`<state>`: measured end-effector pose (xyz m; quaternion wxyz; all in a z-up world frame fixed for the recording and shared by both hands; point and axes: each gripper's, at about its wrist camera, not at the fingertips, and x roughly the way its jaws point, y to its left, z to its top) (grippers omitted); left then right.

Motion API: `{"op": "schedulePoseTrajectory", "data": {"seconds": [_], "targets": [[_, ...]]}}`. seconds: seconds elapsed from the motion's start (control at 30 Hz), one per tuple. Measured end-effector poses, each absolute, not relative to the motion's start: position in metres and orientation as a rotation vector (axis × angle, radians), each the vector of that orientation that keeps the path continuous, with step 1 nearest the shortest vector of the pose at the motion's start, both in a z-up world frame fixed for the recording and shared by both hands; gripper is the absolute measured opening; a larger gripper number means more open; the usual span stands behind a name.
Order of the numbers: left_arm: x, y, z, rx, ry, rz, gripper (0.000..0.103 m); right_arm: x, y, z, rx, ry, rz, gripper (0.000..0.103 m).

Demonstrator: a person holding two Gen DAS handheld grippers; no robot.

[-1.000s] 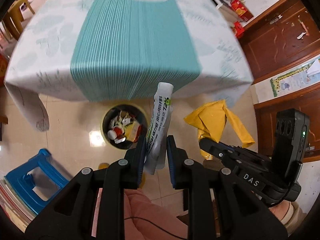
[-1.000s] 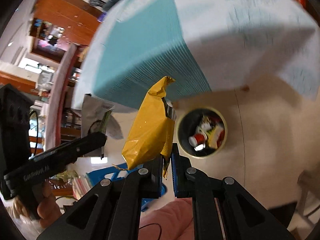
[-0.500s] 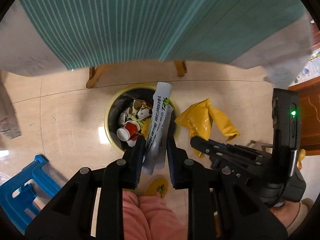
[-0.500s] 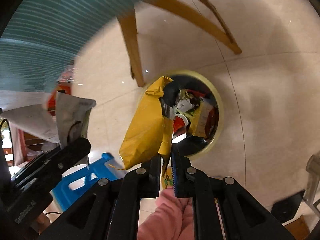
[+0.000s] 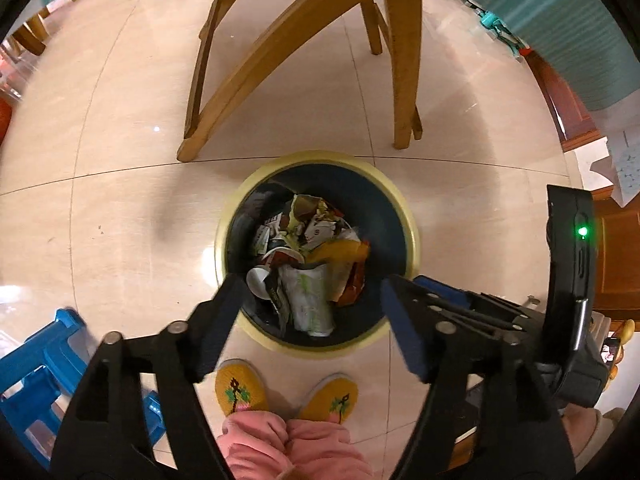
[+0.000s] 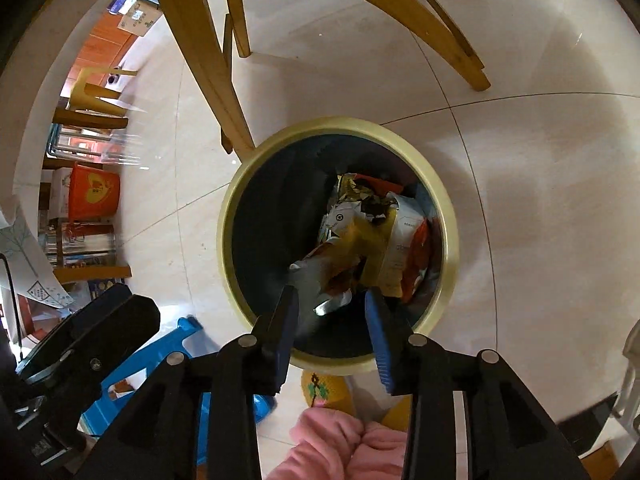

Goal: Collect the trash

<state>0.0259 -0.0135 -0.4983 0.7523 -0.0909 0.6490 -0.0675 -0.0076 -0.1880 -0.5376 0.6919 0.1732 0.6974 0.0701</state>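
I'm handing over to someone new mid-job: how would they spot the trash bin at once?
Find the slanted wooden table legs on the pale tiled floor. The trash bin stands just in front of them, beyond the person's yellow slippers. It is the only round container there, with a cream-yellow rim, a dark inside and crumpled wrappers, unlike the blue plastic stool beside it.

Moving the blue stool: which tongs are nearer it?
Left. The left tongs hang over the bin on the blue stool's side; the right tongs are beyond them. Both jaws have just been opening: left empty, a yellow packet loose between the right.
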Motion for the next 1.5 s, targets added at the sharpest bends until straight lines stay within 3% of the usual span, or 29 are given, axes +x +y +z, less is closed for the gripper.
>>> {"op": "schedulePoseTrajectory", "data": {"seconds": [0.1,0.43,0.97,1.1,1.5], "targets": [[0.024,-0.01,-0.498,-0.18,1.409,-0.142,0.078,-0.007,-0.189,-0.532,0.376,1.543,0.148,0.035],[0.011,-0.001,-0.46,-0.11,1.352,-0.104,0.079,-0.017,-0.187,-0.478,0.342,1.456,0.131,0.035],[-0.012,0.009,-0.352,-0.148,1.257,0.014,0.079,-0.043,-0.196,-0.343,0.318,1.318,0.149,0.036],[-0.02,0.001,-0.318,-0.142,1.231,0.023,0.079,-0.051,-0.2,-0.297,0.299,1.283,0.159,0.049],[-0.049,-0.005,-0.193,-0.152,1.131,0.066,0.079,-0.074,-0.21,-0.166,0.218,1.193,0.186,0.062]]}}
